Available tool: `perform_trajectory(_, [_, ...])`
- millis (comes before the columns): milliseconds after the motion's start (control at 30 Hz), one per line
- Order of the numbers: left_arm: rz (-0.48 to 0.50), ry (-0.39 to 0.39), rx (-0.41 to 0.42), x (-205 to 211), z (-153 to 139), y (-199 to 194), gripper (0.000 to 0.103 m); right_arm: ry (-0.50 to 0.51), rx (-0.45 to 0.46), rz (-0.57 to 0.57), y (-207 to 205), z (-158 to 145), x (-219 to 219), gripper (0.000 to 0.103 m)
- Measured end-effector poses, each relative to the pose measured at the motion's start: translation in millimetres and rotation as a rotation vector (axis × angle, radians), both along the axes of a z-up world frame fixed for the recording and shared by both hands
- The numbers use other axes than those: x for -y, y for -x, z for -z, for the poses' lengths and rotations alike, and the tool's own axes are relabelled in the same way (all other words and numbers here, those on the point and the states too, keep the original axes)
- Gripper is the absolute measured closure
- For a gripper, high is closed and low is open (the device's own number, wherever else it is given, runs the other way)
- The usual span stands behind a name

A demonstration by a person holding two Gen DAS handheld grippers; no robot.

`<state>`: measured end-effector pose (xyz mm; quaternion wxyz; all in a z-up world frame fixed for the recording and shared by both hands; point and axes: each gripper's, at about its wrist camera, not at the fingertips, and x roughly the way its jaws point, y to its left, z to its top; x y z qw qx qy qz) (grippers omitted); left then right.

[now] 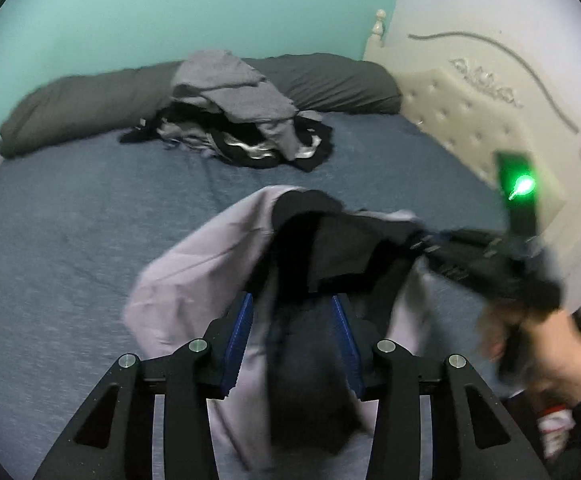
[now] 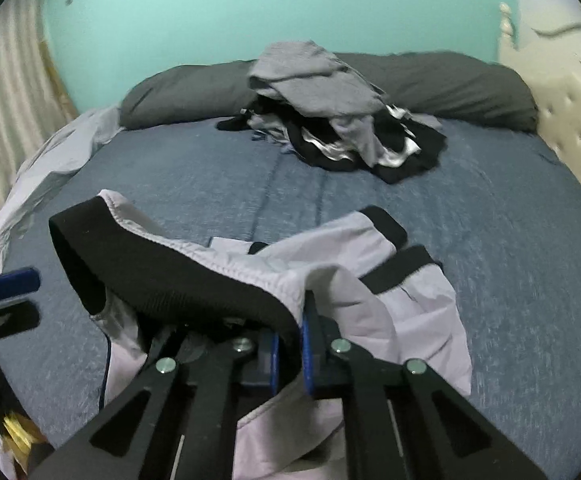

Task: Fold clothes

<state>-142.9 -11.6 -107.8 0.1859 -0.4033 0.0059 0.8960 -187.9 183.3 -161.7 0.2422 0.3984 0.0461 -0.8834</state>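
The right gripper [image 1: 422,240] is smeared with motion blur in the left wrist view, its fingertips buried in the pale shorts [image 1: 194,272]. The hand [image 1: 546,352] holding it is blurred too. The headboard [image 2: 570,128] runs off the frame.

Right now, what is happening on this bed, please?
A person with a gripper in each hand is handling light shorts with a black waistband over the bed. The right gripper is shut on the waistband and lifts it. The left gripper is open, with the shorts between its fingers, not clamped. The garment is bunched, not folded yet. A pile of clothes waits at the far side, against a grey pillow.
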Motion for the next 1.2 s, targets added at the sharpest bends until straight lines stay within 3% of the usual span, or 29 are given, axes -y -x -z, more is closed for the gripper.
perform_trajectory(167, [-0.041,0.052,-0.018,7.7,14.0,11.3,0.058,-0.001,-0.012,-0.024,-7.0,-3.0,-1.0,0.095])
perform_trajectory(367, [-0.007,0.065,-0.032,-9.6,22.4,26.9,0.058,0.049,0.010,-0.087,-9.8,-6.6,-5.0,0.095])
perform_trajectory(433, [-0.001,0.040,-0.025,-12.7,23.4,33.5,0.074,0.064,0.025,-0.101,-9.2,-5.7,-6.7,0.095])
perform_trajectory(467, [-0.004,0.018,-0.009,-12.5,24.6,38.4,0.097,0.075,0.031,-0.098,-8.2,-4.9,-8.3,0.093])
perform_trajectory(533, [-0.022,-0.002,0.005,-11.6,25.3,46.4,0.099,0.107,0.046,-0.079,-4.9,-2.8,-14.0,0.092])
perform_trajectory(633, [-0.055,-0.030,0.024,-6.9,24.5,56.3,0.099,0.095,0.051,0.015,-0.5,0.6,-25.0,0.076])
perform_trajectory(700, [-0.067,-0.030,0.030,-4.9,24.1,60.7,0.099,0.113,0.072,0.069,-1.5,2.9,-33.6,0.054])
perform_trajectory(967, [-0.087,-0.009,0.056,-0.7,24.1,72.6,0.099,0.198,0.067,0.085,-42.9,-2.8,-44.3,0.053])
perform_trajectory(1200, [-0.092,-0.013,0.060,1.2,24.4,71.0,0.099,0.195,0.160,0.017,-52.0,20.4,-13.6,0.053])
